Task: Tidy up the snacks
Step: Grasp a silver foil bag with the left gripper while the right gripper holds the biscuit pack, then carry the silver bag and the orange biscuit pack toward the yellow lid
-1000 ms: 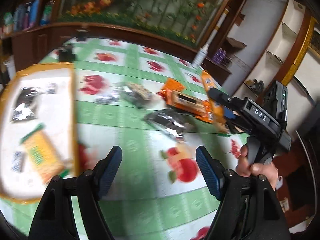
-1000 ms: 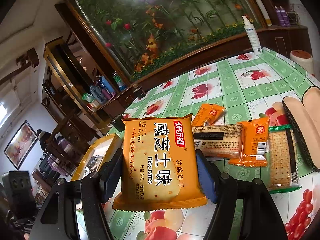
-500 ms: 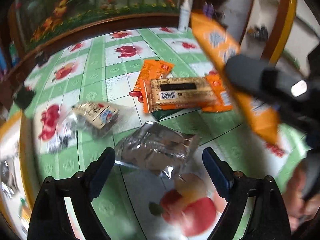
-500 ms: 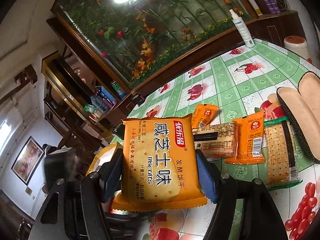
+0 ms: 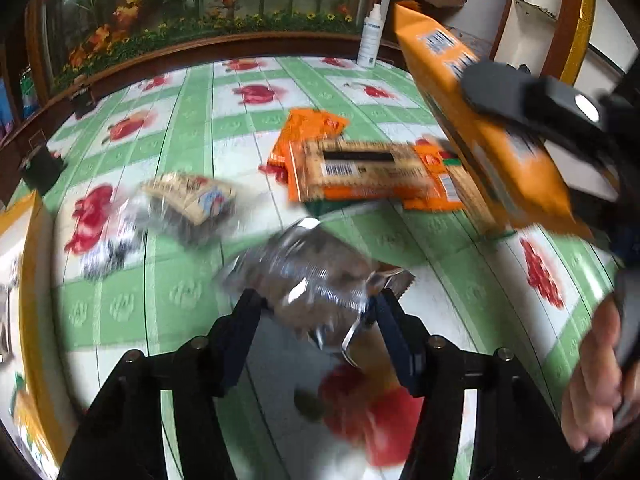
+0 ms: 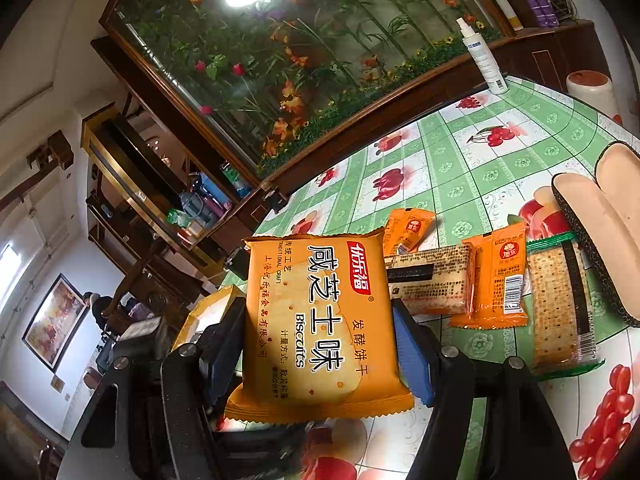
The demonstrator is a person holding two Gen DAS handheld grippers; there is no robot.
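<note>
I am closing the left gripper (image 5: 316,316) around the silvery foil snack packet (image 5: 308,276), which is lying on the green fruit-print tablecloth (image 5: 188,292). The packet's near end is sitting between the two pads, and the right pad looks to be touching its crinkled edge, but the blur is keeping me from telling whether both pads are pressing yet. Taking the foil packet as my landmark: the long biscuit bar with the barcode (image 5: 360,176) is lying just beyond it, the small clear-wrapped snack (image 5: 188,200) is beyond and to its left, and the yellow-rimmed tray (image 5: 32,264) is far off to its left. I judge the tray to be where this packet is going.

To do this well, I am aiming to bite the body of the packet, not only the thin seal, since foil slips and crumples. I am also keeping the pads low to the cloth.

Meanwhile the right gripper (image 6: 320,344) is pinching the orange biscuit pack (image 6: 316,328), held raised above and to the right of the foil packet.
</note>
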